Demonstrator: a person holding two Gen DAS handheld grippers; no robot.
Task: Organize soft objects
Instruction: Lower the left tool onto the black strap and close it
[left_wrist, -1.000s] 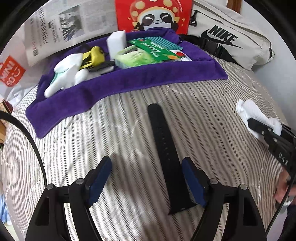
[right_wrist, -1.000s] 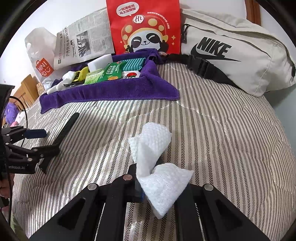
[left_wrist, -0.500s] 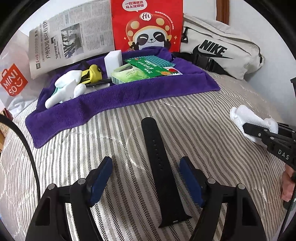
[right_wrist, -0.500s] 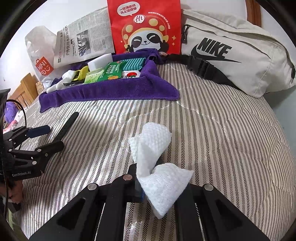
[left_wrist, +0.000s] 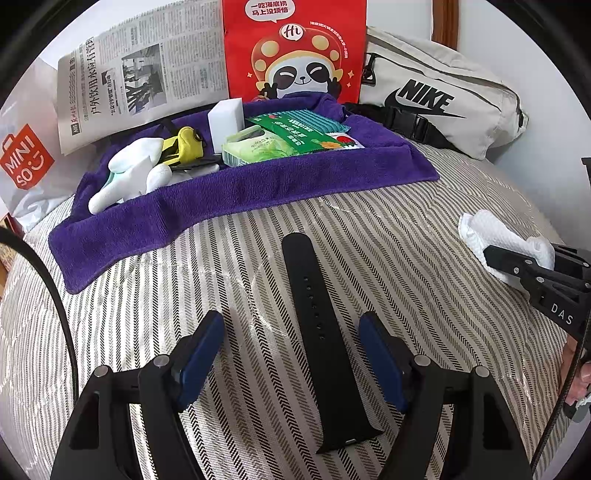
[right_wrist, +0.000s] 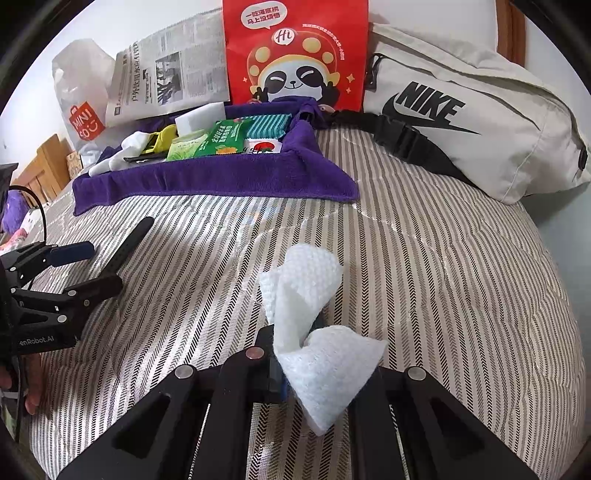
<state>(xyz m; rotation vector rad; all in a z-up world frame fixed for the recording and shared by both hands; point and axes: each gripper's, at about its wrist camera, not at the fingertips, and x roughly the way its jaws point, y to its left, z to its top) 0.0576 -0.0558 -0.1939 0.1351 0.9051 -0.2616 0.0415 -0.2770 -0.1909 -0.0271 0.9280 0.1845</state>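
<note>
At nine o'clock on the striped bedcover (left_wrist: 424, 236) lies a purple towel (left_wrist: 229, 192) bearing a white glove (left_wrist: 129, 173), a yellow tool (left_wrist: 184, 146), a white block (left_wrist: 225, 122) and green packets (left_wrist: 258, 146); behind it, from ten to two o'clock, stand a newspaper (left_wrist: 147, 74), a red panda bag (left_wrist: 295, 48) and a beige Nike bag (left_wrist: 436, 99). At six o'clock the left gripper (left_wrist: 291, 354) has its jaws apart, astride a black strap (left_wrist: 317, 332) that lies flat on the cover, running toward twelve o'clock; the blue pads (left_wrist: 201, 354) stand clear of it on both sides. At three o'clock the right gripper (right_wrist: 295, 354) has its jaws clamped together on a white tissue (right_wrist: 306, 317), whose folds stick up and forward past the fingertips, just above the cover
</note>
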